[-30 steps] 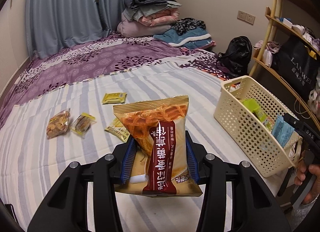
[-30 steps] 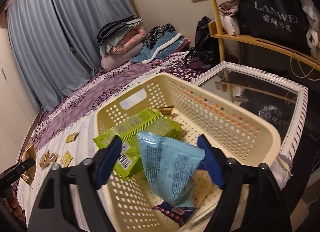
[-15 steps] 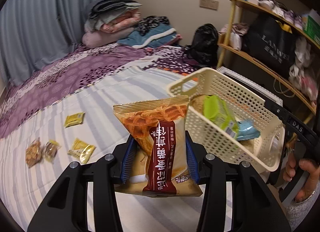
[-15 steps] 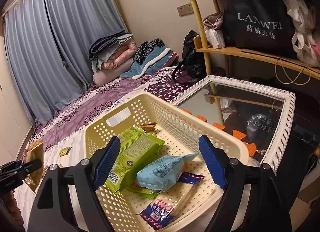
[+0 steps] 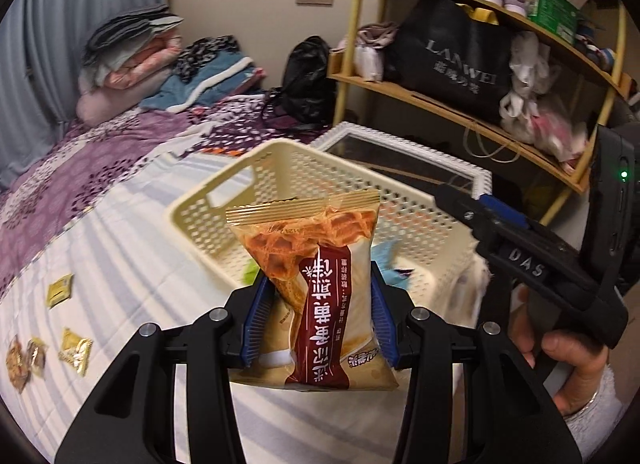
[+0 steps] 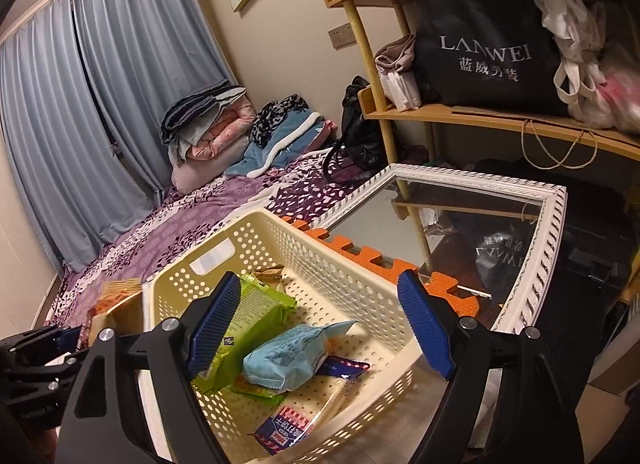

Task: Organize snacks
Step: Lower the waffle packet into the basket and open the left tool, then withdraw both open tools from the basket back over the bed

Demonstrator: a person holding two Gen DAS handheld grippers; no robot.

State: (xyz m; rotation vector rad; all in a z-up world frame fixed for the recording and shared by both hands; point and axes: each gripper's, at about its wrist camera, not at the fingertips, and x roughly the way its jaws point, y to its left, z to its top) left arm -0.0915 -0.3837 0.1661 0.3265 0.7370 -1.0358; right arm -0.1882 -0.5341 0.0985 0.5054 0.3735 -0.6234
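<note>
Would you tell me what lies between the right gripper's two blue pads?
Nothing is gripped: in the right wrist view the open right gripper frames the cream basket, with the light blue snack packet lying inside.

The left gripper [image 5: 318, 314] points forward and downward, its blue pads [image 5: 256, 320] pressed against both sides of an upright waffle snack packet [image 5: 320, 288]; the right gripper [image 6: 320, 328] tilts gently downward, its blue-padded fingers [image 6: 426, 328] spread wide with nothing between them; in the left wrist view a bare hand [image 5: 568, 360] in a pale sleeve grips the right gripper's black handle.
</note>
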